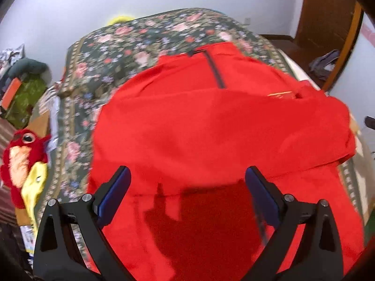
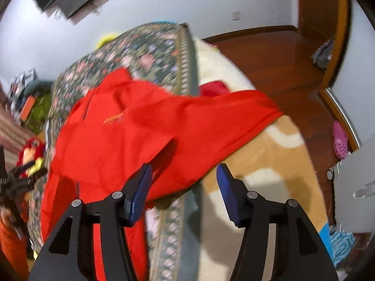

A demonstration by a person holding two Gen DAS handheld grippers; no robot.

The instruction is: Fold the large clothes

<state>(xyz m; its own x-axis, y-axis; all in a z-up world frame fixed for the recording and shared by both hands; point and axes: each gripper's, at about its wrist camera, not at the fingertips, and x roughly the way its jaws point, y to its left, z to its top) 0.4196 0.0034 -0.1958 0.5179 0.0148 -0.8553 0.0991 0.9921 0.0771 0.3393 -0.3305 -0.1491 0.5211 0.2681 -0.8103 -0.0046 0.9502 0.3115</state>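
Note:
A large red jacket (image 1: 211, 128) lies spread on a bed with a dark floral cover (image 1: 117, 46), its dark zipper (image 1: 214, 70) at the far end. My left gripper (image 1: 187, 173) hovers over the jacket's near part, open wide, with only cloth below its blue pads (image 1: 117, 194). In the right wrist view the jacket (image 2: 117, 140) stretches a sleeve (image 2: 234, 112) across the edge of the bed cover (image 2: 152, 53). My right gripper (image 2: 185, 168) stands open above the sleeve's near edge, and its pads do not press on the cloth.
A red and yellow plush toy (image 1: 23, 154) lies left of the bed. A beige and white blanket (image 2: 269, 164) hangs down the bed's right side. Beyond it are a wooden floor (image 2: 281, 70), a pink clog (image 2: 339, 140) and a wooden door (image 1: 328, 11).

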